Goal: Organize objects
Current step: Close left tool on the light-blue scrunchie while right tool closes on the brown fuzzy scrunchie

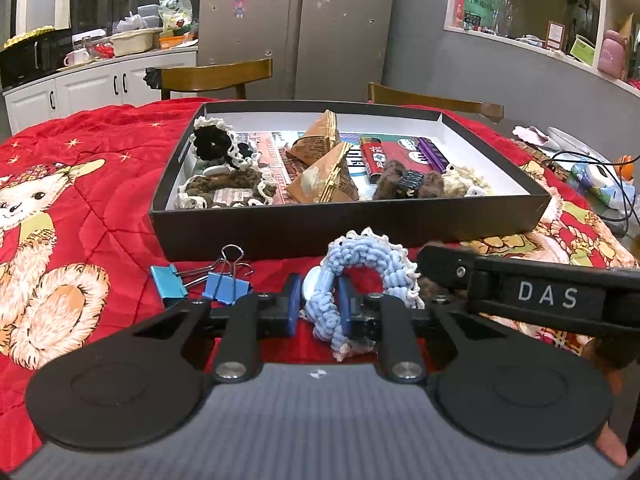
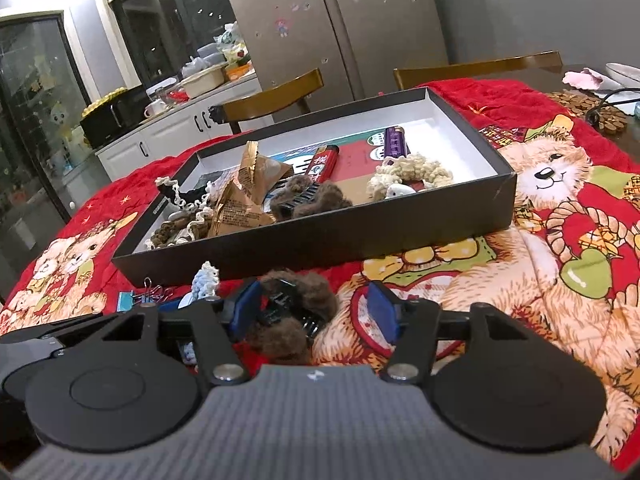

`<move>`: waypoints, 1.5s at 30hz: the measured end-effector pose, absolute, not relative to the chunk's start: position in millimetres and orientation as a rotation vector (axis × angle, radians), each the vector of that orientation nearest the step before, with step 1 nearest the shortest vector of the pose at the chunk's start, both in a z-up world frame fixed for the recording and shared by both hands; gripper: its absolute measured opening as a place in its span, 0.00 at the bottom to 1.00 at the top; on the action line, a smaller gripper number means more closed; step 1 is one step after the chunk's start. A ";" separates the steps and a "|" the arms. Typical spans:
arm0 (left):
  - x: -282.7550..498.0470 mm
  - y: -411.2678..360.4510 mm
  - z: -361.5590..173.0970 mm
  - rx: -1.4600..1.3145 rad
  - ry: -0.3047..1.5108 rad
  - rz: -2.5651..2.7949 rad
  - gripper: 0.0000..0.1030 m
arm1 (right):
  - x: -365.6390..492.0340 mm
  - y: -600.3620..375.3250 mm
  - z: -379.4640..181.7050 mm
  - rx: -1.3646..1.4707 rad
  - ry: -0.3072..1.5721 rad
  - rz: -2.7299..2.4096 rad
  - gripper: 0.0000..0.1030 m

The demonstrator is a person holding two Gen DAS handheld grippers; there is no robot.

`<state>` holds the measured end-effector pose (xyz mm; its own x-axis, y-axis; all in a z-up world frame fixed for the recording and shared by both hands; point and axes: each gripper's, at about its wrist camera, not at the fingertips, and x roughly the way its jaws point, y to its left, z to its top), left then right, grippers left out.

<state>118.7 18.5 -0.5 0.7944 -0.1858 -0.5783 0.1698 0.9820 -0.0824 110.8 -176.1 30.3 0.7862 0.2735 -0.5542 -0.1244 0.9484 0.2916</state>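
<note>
A black shallow box stands on the red cloth and holds scrunchies, snack packets, lighters and a brown hair clip. My left gripper is shut on a light blue crocheted scrunchie, just in front of the box's near wall. The scrunchie's tip shows in the right wrist view. My right gripper is open around a brown fuzzy hair claw clip lying on the cloth; the clip sits near its left finger. The right gripper's body shows in the left wrist view.
Two blue binder clips lie on the cloth left of my left gripper. Wooden chairs stand behind the table. Tissue packs, cables and a dish lie at the table's right edge. A red bear-print quilt covers the table.
</note>
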 end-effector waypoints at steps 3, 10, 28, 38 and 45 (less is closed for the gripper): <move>118.5 20.0 -0.6 -0.034 0.624 -0.188 0.23 | 108.6 -172.7 30.9 0.213 0.622 0.227 0.52; 117.5 19.9 -0.3 -0.030 0.622 -0.177 0.23 | 97.5 -159.0 35.3 0.105 0.574 0.234 0.39; 116.6 20.8 0.5 -0.031 0.617 -0.154 0.23 | 96.9 -157.8 36.9 0.084 0.559 0.232 0.30; 115.1 19.1 1.2 -0.022 0.612 -0.139 0.23 | 97.6 -162.8 38.3 0.112 0.557 0.238 0.30; 107.2 17.2 5.1 -0.004 0.566 -0.120 0.23 | 96.7 -166.4 39.8 0.131 0.536 0.234 0.29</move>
